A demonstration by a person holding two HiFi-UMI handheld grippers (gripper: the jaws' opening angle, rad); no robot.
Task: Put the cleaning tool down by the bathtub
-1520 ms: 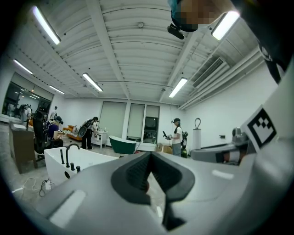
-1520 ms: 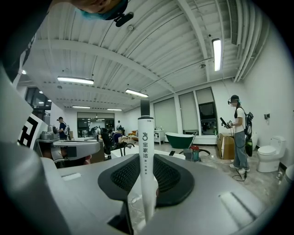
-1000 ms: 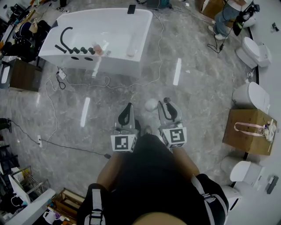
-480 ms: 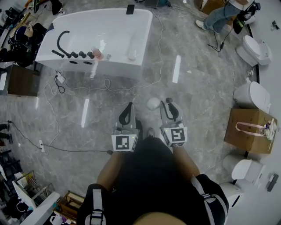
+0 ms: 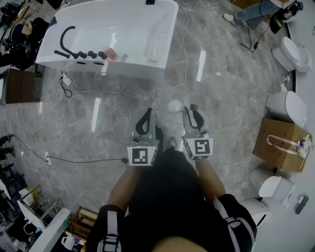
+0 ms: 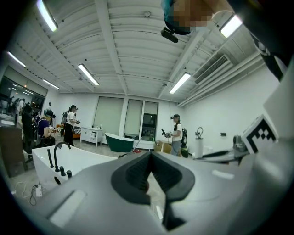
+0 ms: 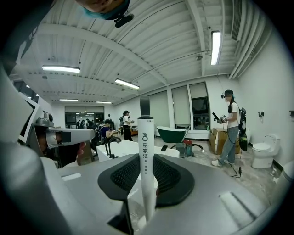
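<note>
Nearer the bathtub (image 5: 133,71) than a second ago, with both hand-held grippers carried toward its near wall and a little lower. Right hand-held gripper (image 5: 193,112) clamped on the white handle of the cleaning tool (image 7: 146,151), handle upright between the pads, pale round head poking out on the bathtub side. Left hand-held gripper (image 5: 147,115) closed to a narrow slit, nothing in it. Tool not yet beside the bathtub: held above the floor (image 5: 221,93), a stretch of bare marble short of the near wall.

Likely trouble from here:
- Catching a foot or the tool on the white cable (image 5: 123,91) looping just beside the bathtub's near wall, right in the probable set-down spot.
- Letting go too high, then clatter and a roll across the glossy floor.
- Leaning the handle on the curved wall and losing it to a slide.

Around:
- Black faucet (image 5: 66,39) and a pink item (image 5: 111,54) at the bathtub's left end.
- A dark slab, perhaps a phone (image 5: 149,2), on its far rim.
- White toilets (image 5: 288,106) and a cardboard box (image 5: 283,145) well to its right.
- Another person (image 5: 256,12) beyond its far right corner.

Nothing but the cable in the way.
</note>
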